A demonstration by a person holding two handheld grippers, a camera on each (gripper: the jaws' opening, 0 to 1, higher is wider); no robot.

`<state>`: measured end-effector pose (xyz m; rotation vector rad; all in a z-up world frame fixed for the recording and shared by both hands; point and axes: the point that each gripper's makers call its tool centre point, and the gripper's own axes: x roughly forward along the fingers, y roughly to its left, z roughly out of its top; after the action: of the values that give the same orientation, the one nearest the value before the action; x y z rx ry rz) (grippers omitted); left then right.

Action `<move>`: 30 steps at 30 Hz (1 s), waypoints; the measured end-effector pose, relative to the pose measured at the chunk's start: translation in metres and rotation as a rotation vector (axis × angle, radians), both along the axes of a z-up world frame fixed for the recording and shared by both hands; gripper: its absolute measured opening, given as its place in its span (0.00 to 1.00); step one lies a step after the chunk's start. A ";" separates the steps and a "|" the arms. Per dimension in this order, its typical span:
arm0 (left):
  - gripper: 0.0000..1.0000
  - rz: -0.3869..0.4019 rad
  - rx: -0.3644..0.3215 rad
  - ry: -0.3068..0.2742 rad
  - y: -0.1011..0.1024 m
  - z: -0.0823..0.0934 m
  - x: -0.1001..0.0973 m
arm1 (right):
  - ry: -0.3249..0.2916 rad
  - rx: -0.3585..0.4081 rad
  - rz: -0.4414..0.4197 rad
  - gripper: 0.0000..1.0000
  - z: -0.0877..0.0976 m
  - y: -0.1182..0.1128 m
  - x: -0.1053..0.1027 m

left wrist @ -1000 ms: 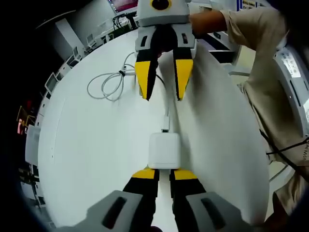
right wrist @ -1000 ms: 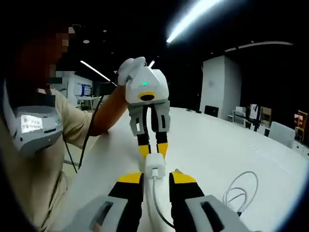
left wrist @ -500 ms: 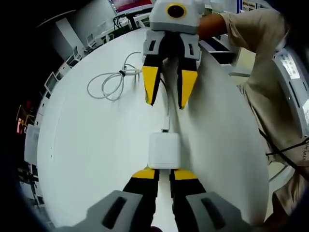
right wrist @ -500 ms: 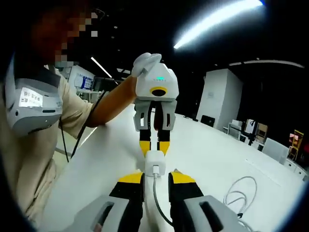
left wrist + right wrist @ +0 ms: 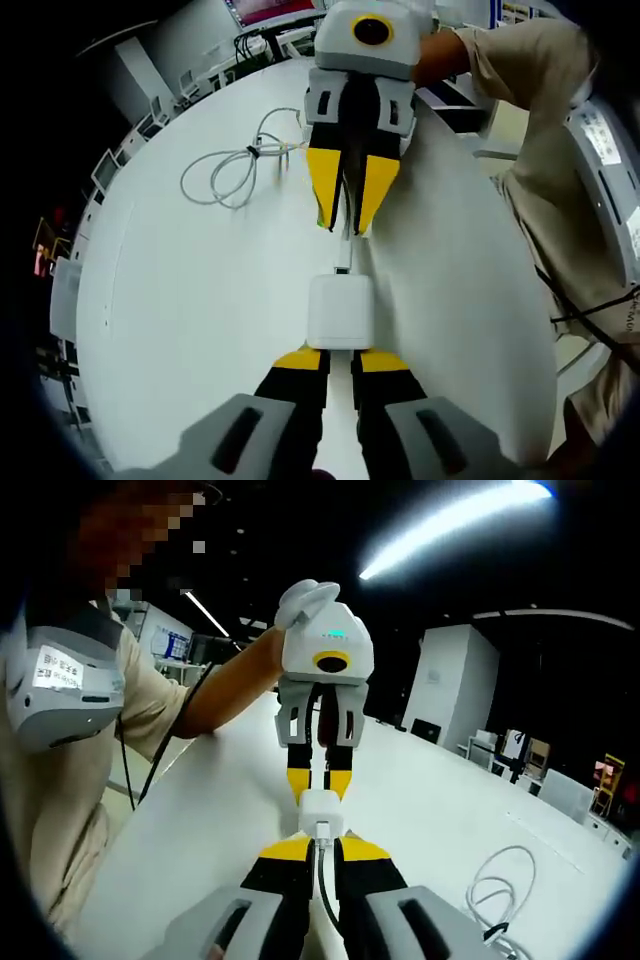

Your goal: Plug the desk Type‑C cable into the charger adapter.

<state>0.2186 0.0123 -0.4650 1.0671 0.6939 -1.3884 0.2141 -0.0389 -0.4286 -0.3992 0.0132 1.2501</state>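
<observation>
On the white table [image 5: 200, 300], charger [image 5: 340, 311] flat, held at its near end by the left gripper [image 5: 340, 362], cable [image 5: 345, 238] plugged into its far end, right gripper [image 5: 348, 205] pinched on it, slack coiled beyond.

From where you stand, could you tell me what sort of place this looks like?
Probably a large open office or lab with its lights mostly off. The big white round table has rows of pale chairs behind it, a lit wall screen glows beyond, and long ceiling light strips cross a dark hall.
</observation>
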 end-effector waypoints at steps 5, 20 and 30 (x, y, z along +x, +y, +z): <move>0.11 -0.001 -0.001 0.000 0.000 0.000 0.000 | 0.004 -0.020 0.001 0.10 -0.004 0.001 0.000; 0.11 -0.009 0.025 -0.012 -0.001 0.000 0.001 | 0.035 -0.017 0.004 0.06 -0.003 0.004 0.003; 0.11 0.024 0.068 0.044 -0.001 0.000 0.004 | 0.077 0.014 -0.006 0.06 -0.006 0.002 0.005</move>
<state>0.2223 0.0113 -0.4653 1.0804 0.7890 -1.3793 0.2190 -0.0365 -0.4345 -0.3390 0.0712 1.2589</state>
